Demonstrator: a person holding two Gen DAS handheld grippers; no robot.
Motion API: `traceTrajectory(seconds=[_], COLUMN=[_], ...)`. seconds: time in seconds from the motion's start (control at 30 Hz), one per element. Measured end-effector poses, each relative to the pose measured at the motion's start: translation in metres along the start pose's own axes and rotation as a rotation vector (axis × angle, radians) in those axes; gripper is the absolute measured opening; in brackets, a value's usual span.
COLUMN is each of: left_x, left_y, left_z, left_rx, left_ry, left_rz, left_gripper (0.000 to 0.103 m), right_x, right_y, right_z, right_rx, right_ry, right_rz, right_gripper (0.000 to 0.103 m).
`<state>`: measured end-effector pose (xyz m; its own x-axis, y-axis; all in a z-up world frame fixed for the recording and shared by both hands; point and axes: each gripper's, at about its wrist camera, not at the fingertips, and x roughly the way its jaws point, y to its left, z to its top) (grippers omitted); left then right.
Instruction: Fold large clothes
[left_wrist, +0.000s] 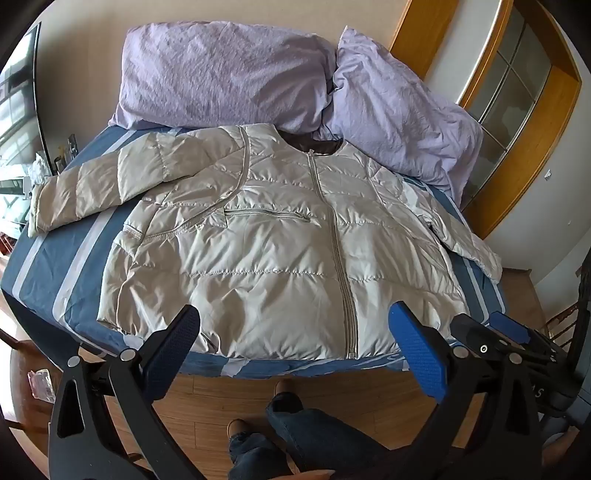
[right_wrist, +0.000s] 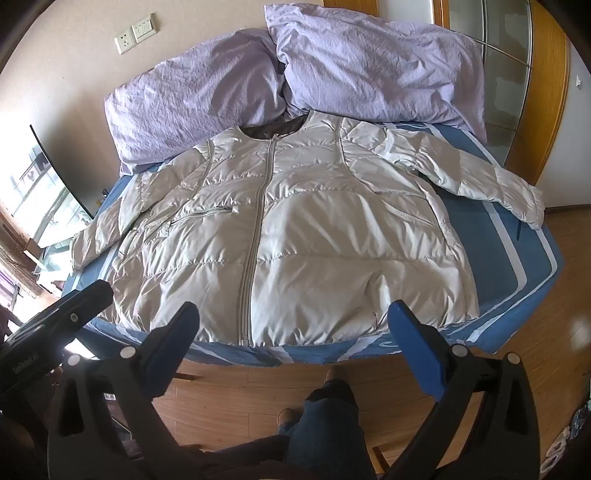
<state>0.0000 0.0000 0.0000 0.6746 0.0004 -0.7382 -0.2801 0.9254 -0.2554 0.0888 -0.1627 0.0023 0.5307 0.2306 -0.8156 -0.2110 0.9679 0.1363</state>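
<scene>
A cream quilted puffer jacket (left_wrist: 273, 243) lies flat, zipped and face up on the blue striped bed (left_wrist: 48, 258), sleeves spread to both sides. It also shows in the right wrist view (right_wrist: 295, 236). My left gripper (left_wrist: 295, 332) is open and empty, held above the floor just short of the jacket's hem. My right gripper (right_wrist: 295, 328) is open and empty, also just short of the hem. The right gripper also shows at the right in the left wrist view (left_wrist: 491, 332), and the left gripper at the left of the right wrist view (right_wrist: 70, 314).
Two lilac pillows (left_wrist: 221, 74) (left_wrist: 399, 118) lie at the head of the bed against the wall. Wooden floor (left_wrist: 221, 395) and the person's legs (left_wrist: 291, 435) are below the grippers. A wooden door frame (left_wrist: 546, 122) stands at the right, a window (right_wrist: 33, 192) at the left.
</scene>
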Motion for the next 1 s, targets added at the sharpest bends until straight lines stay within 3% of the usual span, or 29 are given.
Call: traceTrajectory(seconds=[1.0], left_x=[-0.0006], left_y=[-0.0006], left_z=[0.0001], left_rx=[0.006], left_ry=[-0.006], left_rz=[0.0], left_gripper=[0.102], right_x=[0.0002], right_y=[0.0009], right_z=[0.0004], right_rx=[0.0], right_ry=[-0.001], right_rz=[-0.001], right_gripper=[0.101])
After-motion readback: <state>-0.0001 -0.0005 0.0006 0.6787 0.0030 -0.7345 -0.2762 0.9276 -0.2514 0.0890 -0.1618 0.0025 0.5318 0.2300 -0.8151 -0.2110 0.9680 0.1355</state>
